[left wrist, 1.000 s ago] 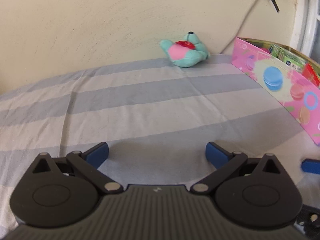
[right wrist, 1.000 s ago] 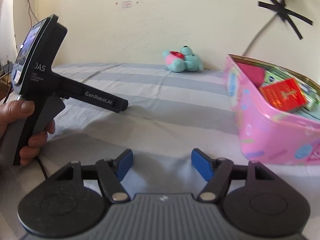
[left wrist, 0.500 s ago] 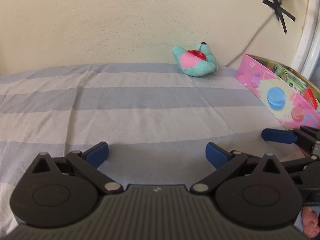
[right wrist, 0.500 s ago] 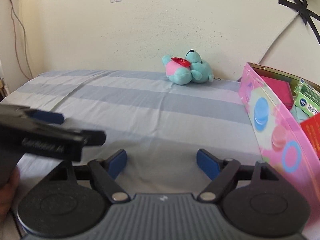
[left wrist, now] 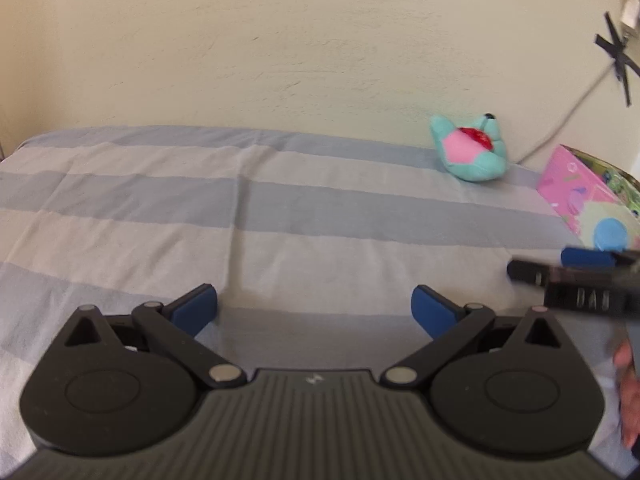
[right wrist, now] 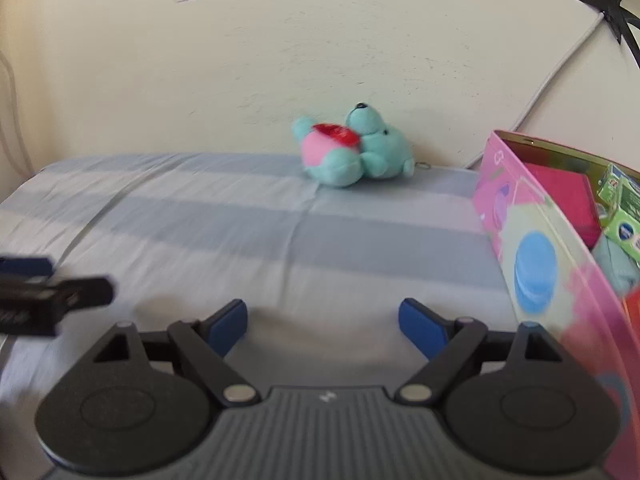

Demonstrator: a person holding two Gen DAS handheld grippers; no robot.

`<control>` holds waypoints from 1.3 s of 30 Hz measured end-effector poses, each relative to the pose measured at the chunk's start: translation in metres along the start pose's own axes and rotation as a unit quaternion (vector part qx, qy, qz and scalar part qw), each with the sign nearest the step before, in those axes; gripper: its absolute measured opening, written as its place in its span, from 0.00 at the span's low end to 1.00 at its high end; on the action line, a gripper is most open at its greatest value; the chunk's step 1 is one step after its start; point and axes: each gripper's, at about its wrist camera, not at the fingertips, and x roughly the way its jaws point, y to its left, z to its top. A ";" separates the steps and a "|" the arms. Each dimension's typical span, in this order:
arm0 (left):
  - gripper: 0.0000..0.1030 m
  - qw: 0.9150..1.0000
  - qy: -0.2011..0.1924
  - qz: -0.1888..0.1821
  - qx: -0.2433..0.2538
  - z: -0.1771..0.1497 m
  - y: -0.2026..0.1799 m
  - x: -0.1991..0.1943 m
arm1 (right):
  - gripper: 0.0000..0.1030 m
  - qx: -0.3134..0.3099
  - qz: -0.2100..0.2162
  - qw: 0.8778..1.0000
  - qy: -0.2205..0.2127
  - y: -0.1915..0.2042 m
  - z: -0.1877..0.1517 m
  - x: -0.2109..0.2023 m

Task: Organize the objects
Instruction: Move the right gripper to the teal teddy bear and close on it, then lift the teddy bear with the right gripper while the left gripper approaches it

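Hidden or unclear: the pink box (right wrist: 532,264) runs off the right edge of the right wrist view, so its far wall and most of its contents are cut off; a red packet (right wrist: 564,204) and a green carton (right wrist: 624,200) show inside, partly blurred. In the left wrist view only a corner of the box (left wrist: 580,192) appears at the right edge.
Toy: a teal stuffed bear (right wrist: 352,152) lies on its side on the striped bedsheet (right wrist: 280,240), upper centre of the right wrist view, against the cream wall (right wrist: 320,40). Its long axis runs left to right across the frame, head toward the right, snout up, pink belly and a red patch toward the left. In the left wrist view it (left wrist: 472,152) sits upper right, near the box.
Left gripper (left wrist: 314,312): blue fingers spread wide, nothing between them, over bare sheet at lower centre.
Right gripper (right wrist: 322,322): fingers likewise spread apart and empty, just left of the box; seen blurred at the right edge of the left wrist view (left wrist: 576,264).
Cable (right wrist: 556,80): climbs the wall to crossed black tape (right wrist: 604,4), upper right.
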 end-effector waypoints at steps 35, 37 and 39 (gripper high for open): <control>1.00 1.000 0.002 0.004 0.021 0.000 -0.006 0.002 | 0.26 -0.006 0.029 0.999 -0.025 0.011 0.022 0.037; 1.00 1.000 0.002 0.004 0.021 0.000 -0.006 0.002 | 0.26 -0.013 0.040 0.999 -0.026 0.013 0.011 0.021; 1.00 1.000 0.002 0.004 0.021 0.000 -0.006 0.002 | 0.26 -0.018 0.047 0.998 -0.028 0.014 -0.003 0.003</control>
